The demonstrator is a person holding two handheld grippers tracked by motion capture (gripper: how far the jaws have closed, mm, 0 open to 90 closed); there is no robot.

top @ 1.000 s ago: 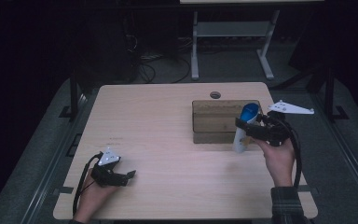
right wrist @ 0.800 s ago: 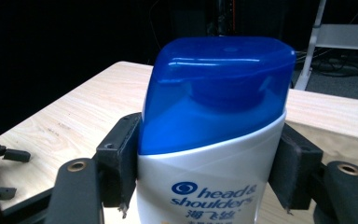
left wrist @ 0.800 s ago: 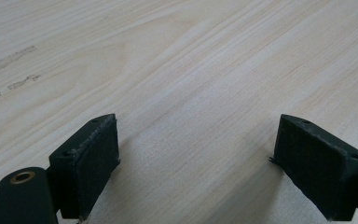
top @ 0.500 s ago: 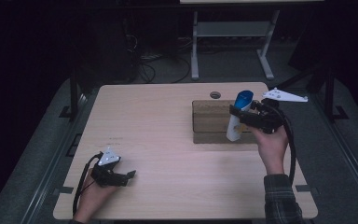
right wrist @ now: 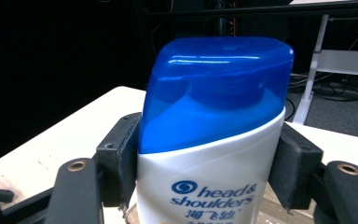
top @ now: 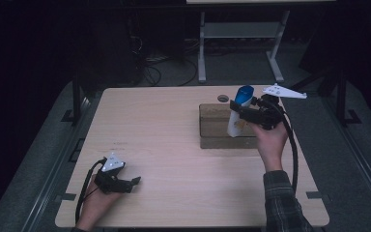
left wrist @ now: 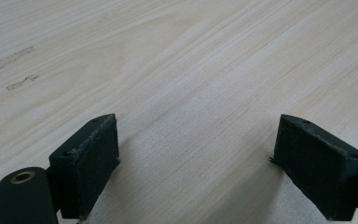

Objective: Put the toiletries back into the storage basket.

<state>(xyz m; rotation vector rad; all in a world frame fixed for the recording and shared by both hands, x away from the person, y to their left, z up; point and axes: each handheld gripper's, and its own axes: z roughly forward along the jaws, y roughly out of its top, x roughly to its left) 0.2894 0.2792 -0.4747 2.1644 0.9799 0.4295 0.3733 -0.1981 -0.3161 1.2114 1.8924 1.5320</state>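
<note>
— Gripping the shampoo bottle (top: pixel 237 112) firmly, that's the right gripper (top: pixel 246 115) for you: in the right gripper view both black pads press against the white body (right wrist: pixel 205 177) just under the blue cap (right wrist: pixel 219 88).

— And where's the bottle sitting in the scene?

— Up in the air, tilted a touch, cap uppermost, over the right half of the wooden table (top: pixel 174 145). In the high view it hangs in front of the brown cardboard box (top: pixel 217 126), its lower end overlapping the box top; I can't tell whether it touches the box.

— The hand behind it?

— The person's right hand (top: pixel 270 140) comes up from the bottom edge, plaid sleeve (top: pixel 282 203) showing, black cable (top: pixel 294 154) looping down beside the forearm.

— What about the other side?

— The left gripper (top: pixel 134 181) lies low at the near left corner of the table, well apart from the box. The left gripper view shows its pads (left wrist: pixel 88 163) spread wide with nothing between them, just bare pale wood grain (left wrist: pixel 191 93).

— Anything else on the table?

— A small round dark port (top: pixel 223 98) in the tabletop just beyond the box.
</note>
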